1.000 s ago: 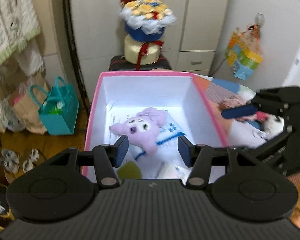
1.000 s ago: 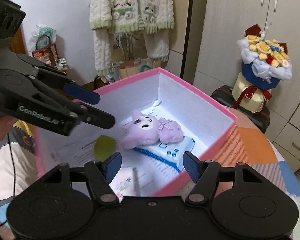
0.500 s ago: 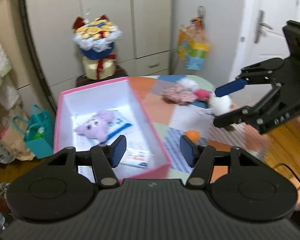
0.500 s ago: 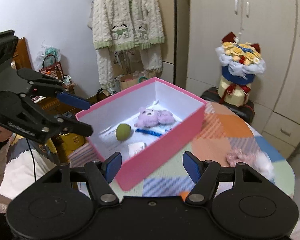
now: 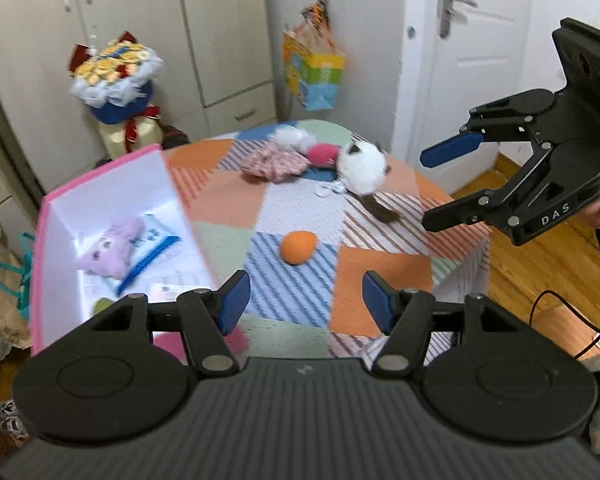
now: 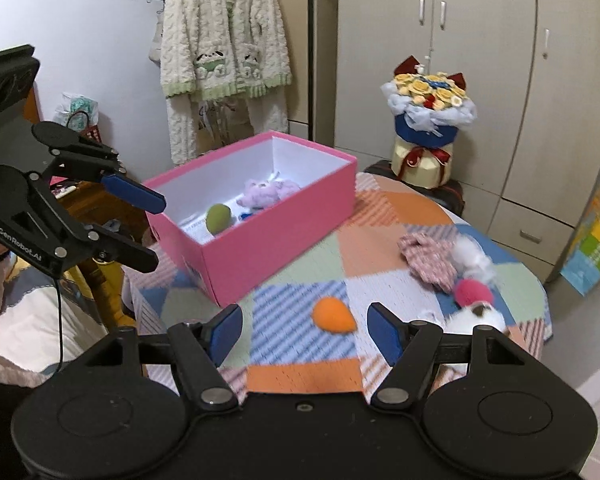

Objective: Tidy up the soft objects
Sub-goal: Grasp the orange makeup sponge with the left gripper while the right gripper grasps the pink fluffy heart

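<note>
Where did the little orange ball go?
The orange ball lies on the patchwork table, on a blue-striped patch near the front. In the right wrist view it sits between the pink box and the white plush toy, touching neither.

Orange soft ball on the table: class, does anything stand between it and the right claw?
Nothing visible does. The orange soft ball lies alone on the patchwork tablecloth, just ahead of the open right claw. The pink box sits off to its left, and the white plush to its right.

black grippers (image 5: pixel 304 306), blue-padded fingers (image 5: pixel 232 300), silver screws.
</note>
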A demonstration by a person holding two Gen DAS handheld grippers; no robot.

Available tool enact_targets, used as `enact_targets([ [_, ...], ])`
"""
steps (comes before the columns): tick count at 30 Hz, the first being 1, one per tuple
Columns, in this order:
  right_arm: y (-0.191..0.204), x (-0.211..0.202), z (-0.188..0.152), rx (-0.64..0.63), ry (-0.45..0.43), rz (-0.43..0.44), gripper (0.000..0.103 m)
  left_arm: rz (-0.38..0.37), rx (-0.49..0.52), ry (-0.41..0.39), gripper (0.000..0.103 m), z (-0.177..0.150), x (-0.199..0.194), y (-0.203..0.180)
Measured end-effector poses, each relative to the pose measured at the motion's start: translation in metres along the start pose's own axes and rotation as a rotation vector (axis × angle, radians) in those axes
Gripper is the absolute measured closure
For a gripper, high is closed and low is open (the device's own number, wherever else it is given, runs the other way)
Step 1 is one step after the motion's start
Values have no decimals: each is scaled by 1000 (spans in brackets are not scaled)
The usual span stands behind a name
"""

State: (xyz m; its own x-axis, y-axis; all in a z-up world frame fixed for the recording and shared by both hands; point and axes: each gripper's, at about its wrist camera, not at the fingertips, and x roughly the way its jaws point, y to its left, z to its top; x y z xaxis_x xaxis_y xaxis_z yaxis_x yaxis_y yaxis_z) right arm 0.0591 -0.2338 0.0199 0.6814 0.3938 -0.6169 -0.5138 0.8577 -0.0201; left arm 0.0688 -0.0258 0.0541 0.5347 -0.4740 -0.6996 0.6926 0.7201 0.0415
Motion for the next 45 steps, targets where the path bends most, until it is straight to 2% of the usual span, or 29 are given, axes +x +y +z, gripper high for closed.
enact_targets([
  [6, -16, 0, -18, 31, -8, -16, 29, -33, 4, 34, 42, 6, 34, -15],
  [15, -67, 24, -15, 111, -36, -21, 29, 10, -20, 18, 42, 15, 86, -22],
  [25, -153, 87, 3, 270, 10, -29, 29, 39, -72, 35, 42, 19, 146, -17],
  [31, -201, 133, 0, 387, 64, -15, 29, 134, -78, 48, 42, 15, 173, -14],
  [37, -232, 166, -7, 460, 95, 3, 29, 119, -92, 52, 42, 15, 188, -10],
  [39, -239, 176, -10, 471, 111, 8, 29, 136, -92, 48, 42, 14, 193, -10],
  [42, -244, 188, -13, 477, 128, 21, 29, 165, -85, 47, 42, 11, 199, -11],
  [45, -246, 197, -16, 484, 136, 33, 29, 150, -112, 48, 42, 8, 202, -7],
])
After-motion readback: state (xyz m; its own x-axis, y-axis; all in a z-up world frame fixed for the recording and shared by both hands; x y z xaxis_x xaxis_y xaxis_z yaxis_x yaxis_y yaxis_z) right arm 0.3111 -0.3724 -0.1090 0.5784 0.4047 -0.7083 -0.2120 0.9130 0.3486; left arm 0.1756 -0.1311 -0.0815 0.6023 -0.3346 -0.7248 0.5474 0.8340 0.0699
